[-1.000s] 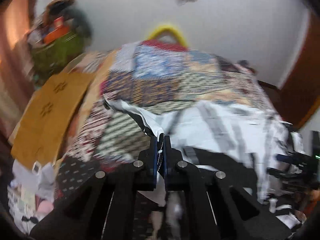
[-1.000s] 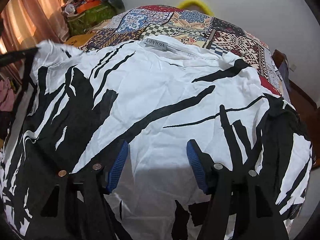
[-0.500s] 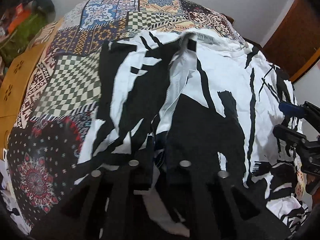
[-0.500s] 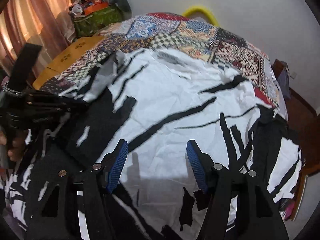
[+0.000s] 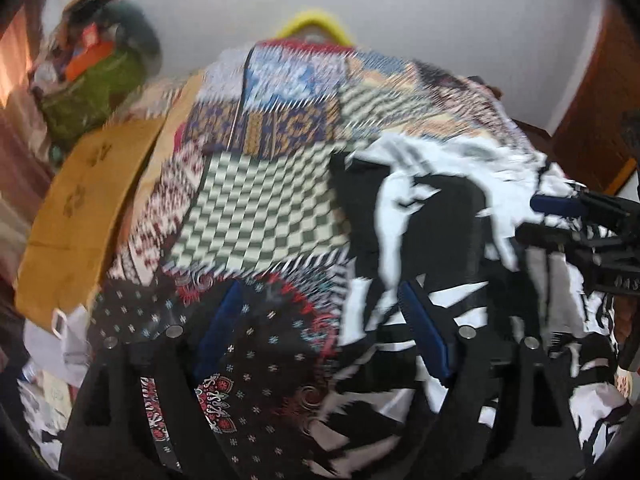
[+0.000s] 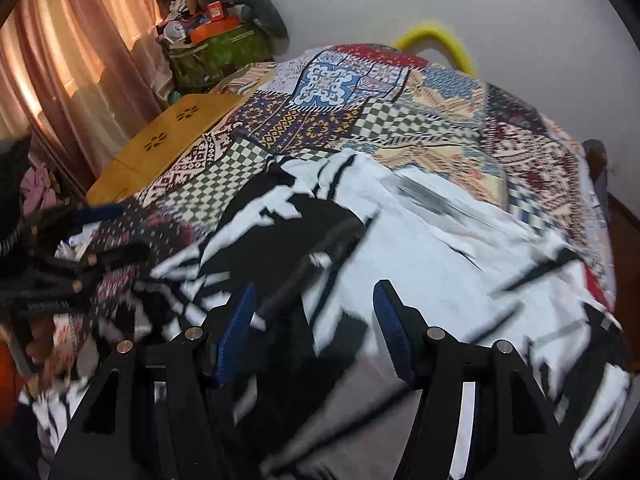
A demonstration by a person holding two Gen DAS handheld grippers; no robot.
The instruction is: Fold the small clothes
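A bed under a patchwork bedspread [image 6: 400,120] stands against a plain white wall [image 6: 340,0]. Pinkish curtains [image 6: 80,60] glow with daylight at left, beside a piled green bag [image 6: 220,52] and a wooden board [image 6: 168,140].

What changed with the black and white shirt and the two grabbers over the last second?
The left gripper, which had pinched the shirt edge and carried it across into a fold, has let go; its jaws are opening with nothing clamped, over the patchwork bedspread beside the shirt. The shirt's left side now lies folded over. The right gripper stayed half open and empty above the shirt, shifting slightly.
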